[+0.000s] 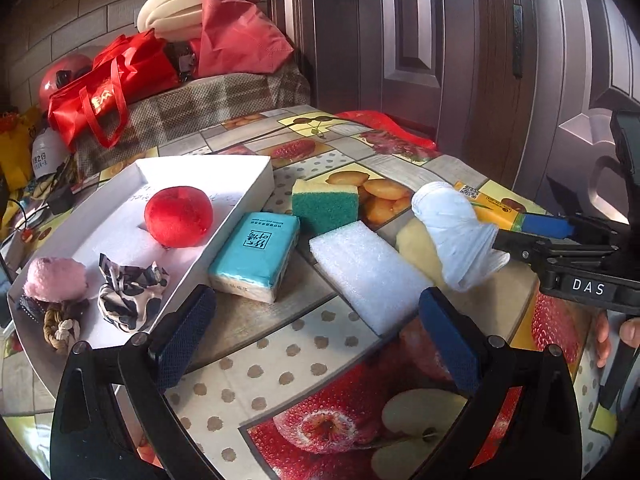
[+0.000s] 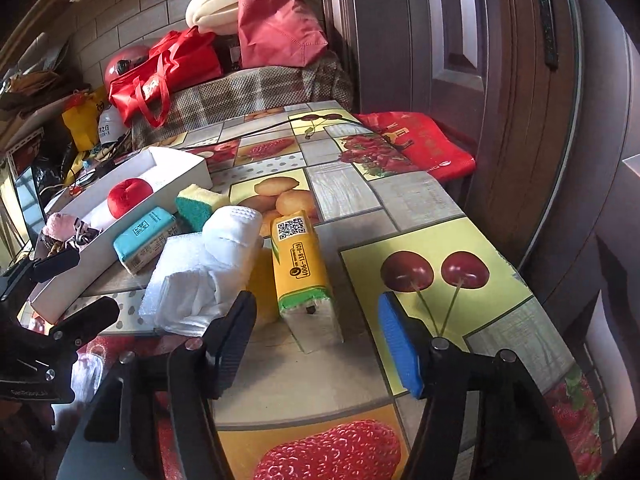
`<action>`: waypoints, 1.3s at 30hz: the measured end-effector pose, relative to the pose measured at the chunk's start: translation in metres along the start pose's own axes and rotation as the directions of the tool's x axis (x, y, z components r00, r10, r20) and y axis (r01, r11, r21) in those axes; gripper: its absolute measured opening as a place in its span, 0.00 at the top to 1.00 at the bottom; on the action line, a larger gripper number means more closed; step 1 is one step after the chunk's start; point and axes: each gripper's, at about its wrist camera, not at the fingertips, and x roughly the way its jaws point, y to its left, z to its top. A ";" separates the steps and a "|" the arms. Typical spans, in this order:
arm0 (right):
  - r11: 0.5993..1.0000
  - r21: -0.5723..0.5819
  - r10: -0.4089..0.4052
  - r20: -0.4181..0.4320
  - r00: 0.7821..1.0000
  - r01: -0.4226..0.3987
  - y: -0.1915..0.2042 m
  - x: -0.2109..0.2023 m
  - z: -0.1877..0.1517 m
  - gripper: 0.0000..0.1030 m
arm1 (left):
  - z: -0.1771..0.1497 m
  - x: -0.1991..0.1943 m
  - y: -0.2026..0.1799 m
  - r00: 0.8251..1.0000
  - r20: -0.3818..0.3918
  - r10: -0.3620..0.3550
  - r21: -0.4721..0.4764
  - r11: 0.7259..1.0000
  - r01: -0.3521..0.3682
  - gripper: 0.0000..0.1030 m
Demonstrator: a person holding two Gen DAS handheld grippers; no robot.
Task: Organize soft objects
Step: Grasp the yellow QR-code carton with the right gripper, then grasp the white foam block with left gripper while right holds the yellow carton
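Note:
My left gripper (image 1: 318, 336) hovers open over the fruit-print table (image 1: 280, 364), nothing between its pads. Ahead lie a teal tissue pack (image 1: 256, 256), a green-and-yellow sponge (image 1: 324, 204) and a white foam block (image 1: 368, 276). A rolled white sock (image 1: 456, 236) leans on the foam. The white tray (image 1: 256, 176) on the left holds a red plush apple (image 1: 178, 216), a pink plush (image 1: 54, 280) and a black-and-white scrunchie (image 1: 132, 288). My right gripper (image 2: 318, 340) is open, and the near end of a yellow tissue pack (image 2: 300, 268) lies between its fingers without touching the pads.
Behind the table, a plaid-covered seat (image 1: 208, 100) carries red bags (image 1: 104, 80) and cream foam rolls (image 1: 172, 8). A dark door (image 1: 440, 40) stands on the right. A red bag (image 2: 424, 144) hangs at the table's far right edge. A hand (image 1: 624, 332) grips the right tool.

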 end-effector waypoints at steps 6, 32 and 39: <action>0.994 0.086 0.075 -0.051 0.996 -0.070 -0.019 0.022 0.009 0.75 | 0.011 0.014 -0.017 1.000 -0.004 0.015 0.013 1.000 -0.015 0.02; 0.983 0.159 0.102 -0.051 0.993 -0.093 -0.030 0.023 0.010 0.75 | 0.025 0.074 -0.031 0.979 -0.203 -0.004 -0.026 1.000 -0.001 0.07; 0.983 0.159 0.104 -0.058 0.993 -0.094 -0.030 0.025 0.010 0.76 | 0.022 0.079 -0.030 0.971 -0.233 -0.061 -0.040 0.998 0.053 0.50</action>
